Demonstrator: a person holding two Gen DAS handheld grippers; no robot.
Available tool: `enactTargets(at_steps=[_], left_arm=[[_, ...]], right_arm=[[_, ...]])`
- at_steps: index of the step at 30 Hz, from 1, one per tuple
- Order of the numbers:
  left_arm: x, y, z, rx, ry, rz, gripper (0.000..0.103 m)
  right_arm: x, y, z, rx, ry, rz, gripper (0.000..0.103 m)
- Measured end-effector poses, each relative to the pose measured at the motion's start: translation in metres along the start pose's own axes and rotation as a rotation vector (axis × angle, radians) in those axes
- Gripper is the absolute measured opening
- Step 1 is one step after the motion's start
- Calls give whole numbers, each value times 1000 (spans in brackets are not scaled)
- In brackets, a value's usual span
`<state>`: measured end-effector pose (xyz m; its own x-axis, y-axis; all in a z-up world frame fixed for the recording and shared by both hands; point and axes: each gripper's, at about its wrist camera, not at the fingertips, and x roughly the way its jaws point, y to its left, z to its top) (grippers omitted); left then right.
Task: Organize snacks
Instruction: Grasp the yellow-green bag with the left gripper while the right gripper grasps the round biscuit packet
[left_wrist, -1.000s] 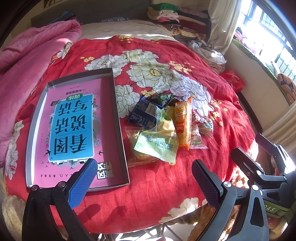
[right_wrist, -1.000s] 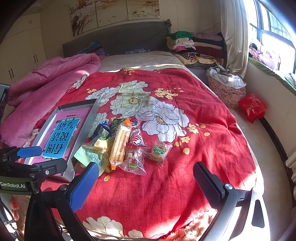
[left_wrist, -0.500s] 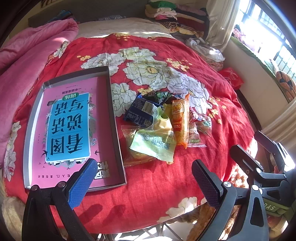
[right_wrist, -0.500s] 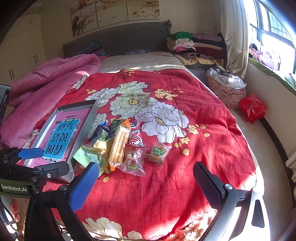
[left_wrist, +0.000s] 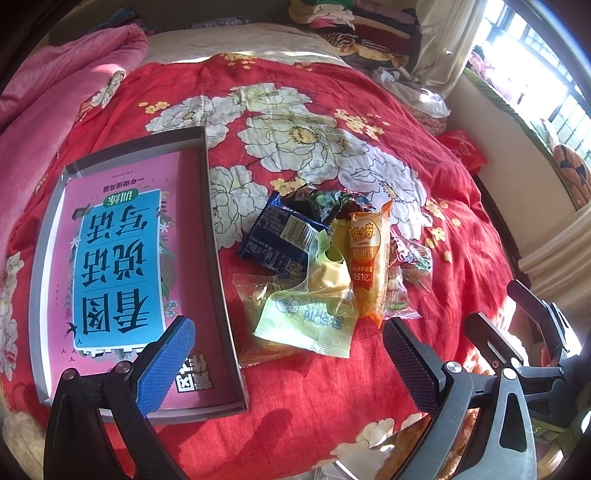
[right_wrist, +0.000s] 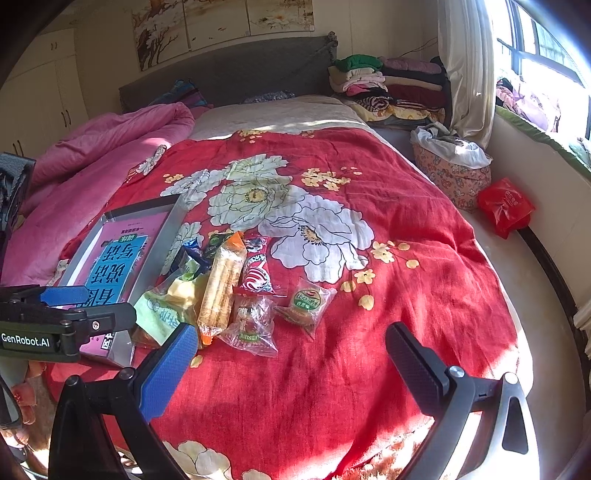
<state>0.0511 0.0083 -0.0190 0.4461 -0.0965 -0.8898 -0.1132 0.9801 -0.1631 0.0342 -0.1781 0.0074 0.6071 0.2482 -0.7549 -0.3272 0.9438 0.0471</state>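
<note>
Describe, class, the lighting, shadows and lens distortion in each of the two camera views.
Left wrist view: hard sunlight; the window is blown out, and the left claw casts a dark shadow on the red bedspread; the fisheye bows the grey tray. Right wrist view: glare at the window, sunlit patches on the bedspread's near edge, corners vignetted black.
</note>
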Motion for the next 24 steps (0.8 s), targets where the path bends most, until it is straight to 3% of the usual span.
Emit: enactTargets(at_steps=[4,13,18,22,24], left_arm=[[14,-6,10,33,18,13,100],[38,-14,22,81,71,0,74],[45,-17,24,94,90,-6,69],[51,-21,25,105,107,-11,67],[54,-23,26,108,120,-13,59]], right_arm=[[16,-14,2,42,33,-11,103],[62,-34,9,94,122,-44,103],[80,-33,13,113,142,-31,102],[92,-32,14,120,159,-19,94],[98,-31,13,123,182,-11,86]])
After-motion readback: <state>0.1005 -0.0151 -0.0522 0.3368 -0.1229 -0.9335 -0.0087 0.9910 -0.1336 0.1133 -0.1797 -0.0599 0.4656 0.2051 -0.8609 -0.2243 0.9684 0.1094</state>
